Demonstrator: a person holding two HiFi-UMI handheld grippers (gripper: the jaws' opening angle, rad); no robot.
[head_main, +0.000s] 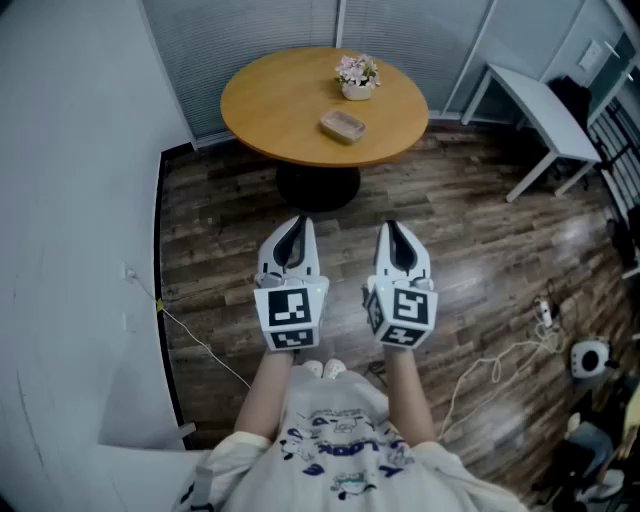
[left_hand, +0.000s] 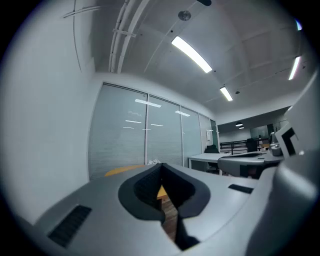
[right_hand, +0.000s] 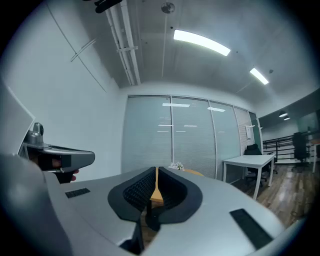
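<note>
Office room, dark wood-plank floor (head_main: 480, 260), glass partition (head_main: 250, 25) with blinds behind. Round wooden table (head_main: 270, 100) stands ahead, well apart from both grippers. On it sit a shallow dish (head_main: 342, 126) (tan, probably empty, too small to be sure) and a flower pot (head_main: 357, 80) just beyond it. Left gripper (head_main: 294, 230) and right gripper (head_main: 396, 232) hang side by side over the floor, pointing at the table. Both have their jaws together with nothing between them. The dish lies straight ahead, about midway between the two grippers, neither clearly nearer. Its long axis runs slantwise across their pointing direction. White desk (head_main: 540, 105) off to the right.
</note>
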